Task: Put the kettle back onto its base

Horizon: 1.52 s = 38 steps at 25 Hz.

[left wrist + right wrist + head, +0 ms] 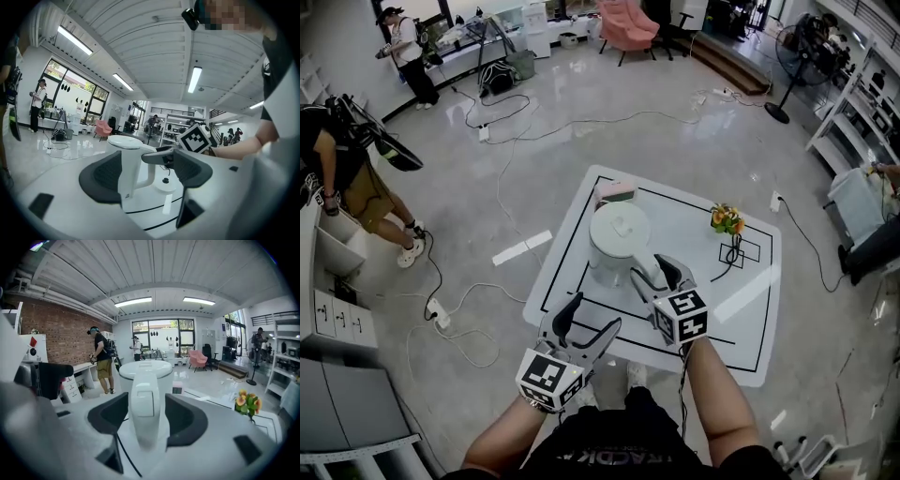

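The white kettle (617, 239) stands on the white table (689, 239), its handle toward me. My right gripper (654, 272) is shut on that handle (143, 411), one pad on each side. In the left gripper view the kettle (127, 168) fills the middle. A round white base (168, 185) with a dark centre pin lies just right of it, under the handle and the right gripper (171, 157). I cannot tell whether the kettle's bottom touches the table. My left gripper (593, 314) hangs open near the table's front edge, short of the kettle, holding nothing.
Small orange flowers (727, 220) stand at the table's right, and a pink box (614, 190) lies behind the kettle. A black cord (124, 453) runs across the table under the handle. Two people (342, 178) stand at left, with cables on the floor.
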Tool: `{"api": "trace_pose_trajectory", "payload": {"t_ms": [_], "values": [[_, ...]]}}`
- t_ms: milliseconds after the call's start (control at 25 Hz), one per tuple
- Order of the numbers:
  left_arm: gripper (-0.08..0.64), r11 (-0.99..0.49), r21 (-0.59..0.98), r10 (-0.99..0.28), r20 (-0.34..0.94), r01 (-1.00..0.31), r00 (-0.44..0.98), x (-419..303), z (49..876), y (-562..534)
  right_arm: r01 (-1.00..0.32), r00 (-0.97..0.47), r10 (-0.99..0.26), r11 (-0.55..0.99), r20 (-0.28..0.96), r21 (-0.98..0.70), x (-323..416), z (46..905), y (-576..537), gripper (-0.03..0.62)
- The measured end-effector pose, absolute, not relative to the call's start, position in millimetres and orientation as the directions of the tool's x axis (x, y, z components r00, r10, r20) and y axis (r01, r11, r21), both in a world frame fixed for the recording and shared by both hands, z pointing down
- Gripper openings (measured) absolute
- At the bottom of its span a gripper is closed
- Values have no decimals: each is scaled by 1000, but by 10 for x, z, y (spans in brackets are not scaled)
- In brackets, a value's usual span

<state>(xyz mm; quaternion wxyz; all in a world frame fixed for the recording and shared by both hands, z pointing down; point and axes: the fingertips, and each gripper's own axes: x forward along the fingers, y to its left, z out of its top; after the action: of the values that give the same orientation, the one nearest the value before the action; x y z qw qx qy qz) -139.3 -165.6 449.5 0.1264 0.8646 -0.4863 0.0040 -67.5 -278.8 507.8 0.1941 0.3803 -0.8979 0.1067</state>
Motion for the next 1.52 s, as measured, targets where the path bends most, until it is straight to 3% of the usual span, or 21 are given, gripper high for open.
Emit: {"api": "trace_pose_trajectory", "payload": {"t_ms": [280,440,520,1520], "values": [[336,-455,223,-860,140,-862,491,-1327,4537,-1663,-701,-615,-589,713,524,-23,-705,5259,-2876,230],[334,-435,225,-870,144,-872,471,-1323,4540,-1644,-694,-600,-575,720,556,-4,-725,5298,-2857,185],[334,-424,225,-876,145,-877,460,-1327,4545,-1639,-687,-603,-568,727,561,-2,-764,5316,-2833,133],[334,-358,208,-904,167,-910,393,-1174,4547,-1666,-645,-712,-589,764,383,-23,-600,5172,-2873,118]]}}
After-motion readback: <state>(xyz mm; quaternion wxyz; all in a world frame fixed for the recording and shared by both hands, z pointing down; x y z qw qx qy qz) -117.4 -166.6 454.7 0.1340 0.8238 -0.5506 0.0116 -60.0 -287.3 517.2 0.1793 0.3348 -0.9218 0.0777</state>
